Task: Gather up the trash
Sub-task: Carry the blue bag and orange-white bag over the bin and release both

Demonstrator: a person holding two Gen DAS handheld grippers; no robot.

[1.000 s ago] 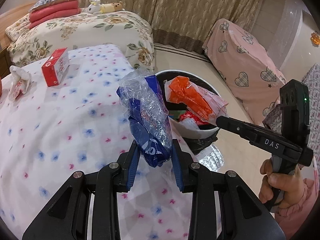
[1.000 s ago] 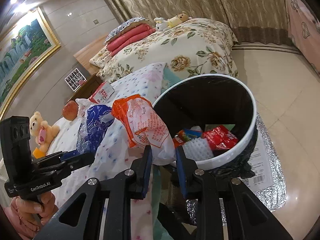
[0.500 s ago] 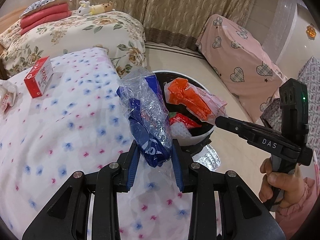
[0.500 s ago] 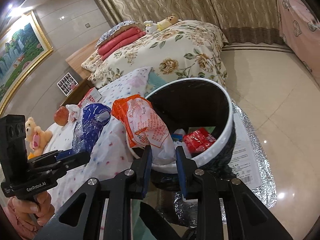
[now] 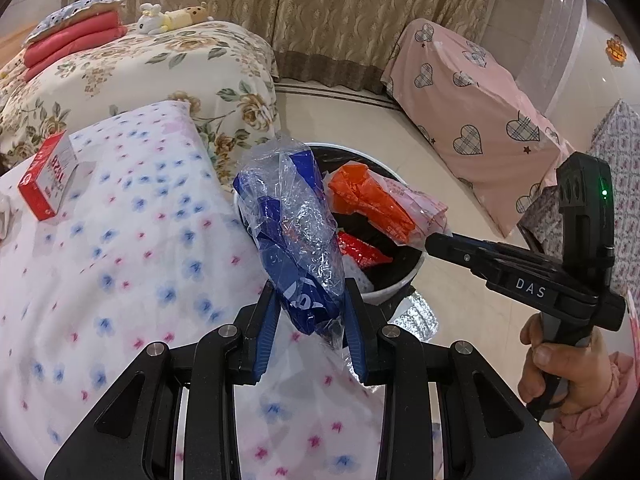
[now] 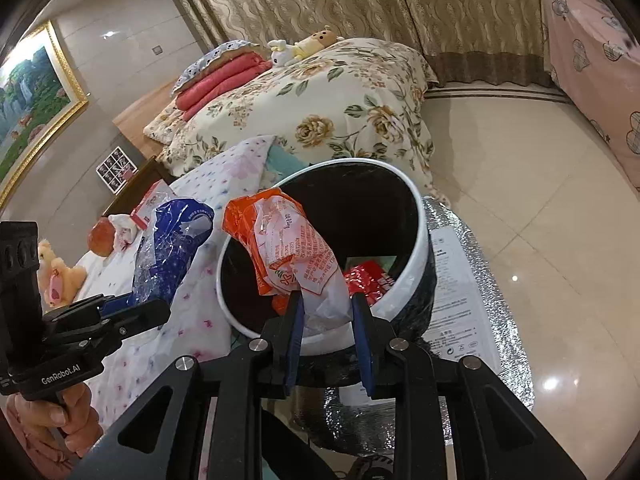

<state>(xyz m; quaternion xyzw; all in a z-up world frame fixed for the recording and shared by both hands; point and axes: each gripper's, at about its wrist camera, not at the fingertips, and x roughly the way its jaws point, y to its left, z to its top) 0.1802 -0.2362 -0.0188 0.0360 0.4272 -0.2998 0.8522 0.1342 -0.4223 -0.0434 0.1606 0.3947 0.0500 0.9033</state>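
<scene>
Two handheld tongs over a bedside bin, both loaded. Left gripper [image 5: 308, 316] clamped on a crinkled blue-and-clear plastic wrapper [image 5: 294, 236], held above the flowered bedspread [image 5: 120, 264] just short of the white-rimmed round bin [image 6: 416, 248]. Right gripper [image 6: 326, 322] pinching an orange-and-white plastic packet [image 6: 288, 248] above the bin's near rim. Likely hazards: letting go early, dropping the blue wrapper onto the bedding; light film clinging to the pads. Only in the right view: silver foil sheet [image 6: 492, 320] under the bin. Only in the left view: red-and-white carton [image 5: 50, 180] shown whole on the bed.
</scene>
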